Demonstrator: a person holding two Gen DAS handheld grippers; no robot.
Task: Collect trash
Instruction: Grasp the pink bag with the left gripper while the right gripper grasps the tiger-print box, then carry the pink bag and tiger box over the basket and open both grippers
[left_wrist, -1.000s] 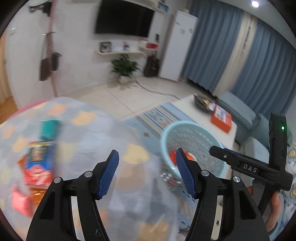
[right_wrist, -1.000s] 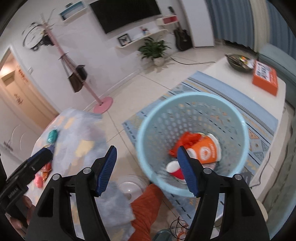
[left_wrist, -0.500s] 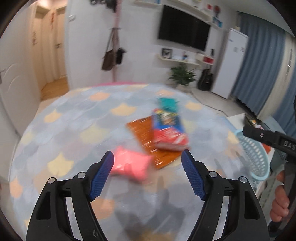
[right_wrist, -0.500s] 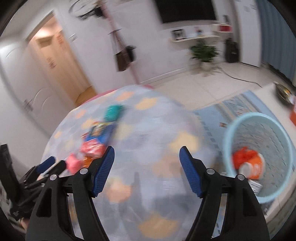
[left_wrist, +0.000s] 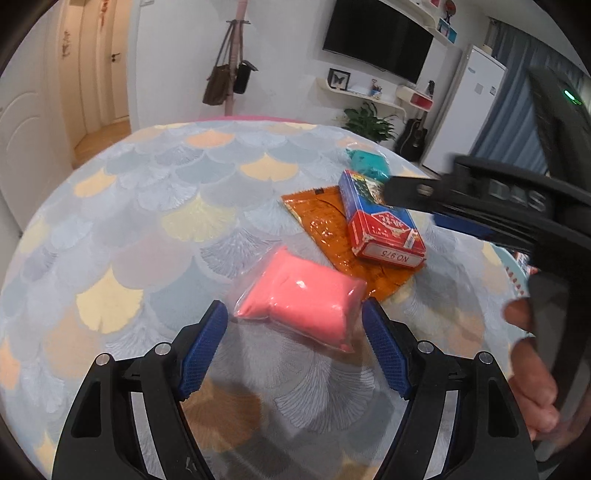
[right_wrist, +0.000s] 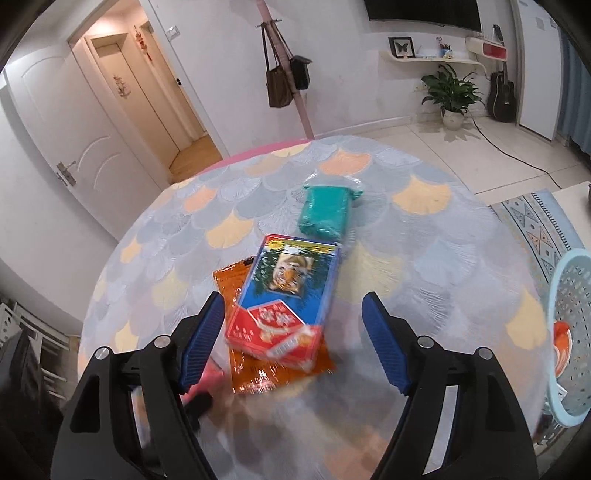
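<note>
On the round table (left_wrist: 166, 206) lie a pink packet (left_wrist: 299, 299), an orange wrapper (left_wrist: 325, 225), a blue and red box (left_wrist: 380, 225) resting on that wrapper, and a teal packet (left_wrist: 369, 162). My left gripper (left_wrist: 295, 325) is open, with the near end of the pink packet between its blue pads and no pad touching it. My right gripper (right_wrist: 293, 317) hovers over the box (right_wrist: 288, 295), and its jaws are opening without touching it. Behind the box sits the teal packet (right_wrist: 325, 210). The orange wrapper (right_wrist: 236, 280) shows under the box.
A light blue perforated basket (right_wrist: 569, 332) with orange trash in it stands off the table's right edge. The right gripper's body and a hand (left_wrist: 532, 376) fill the right side of the left wrist view. A rug and a low white table lie beyond.
Both views swung from the basket round to the table. The left gripper came down around the pink packet and the right one arrived over the box. Both sets of jaws stand wider.
</note>
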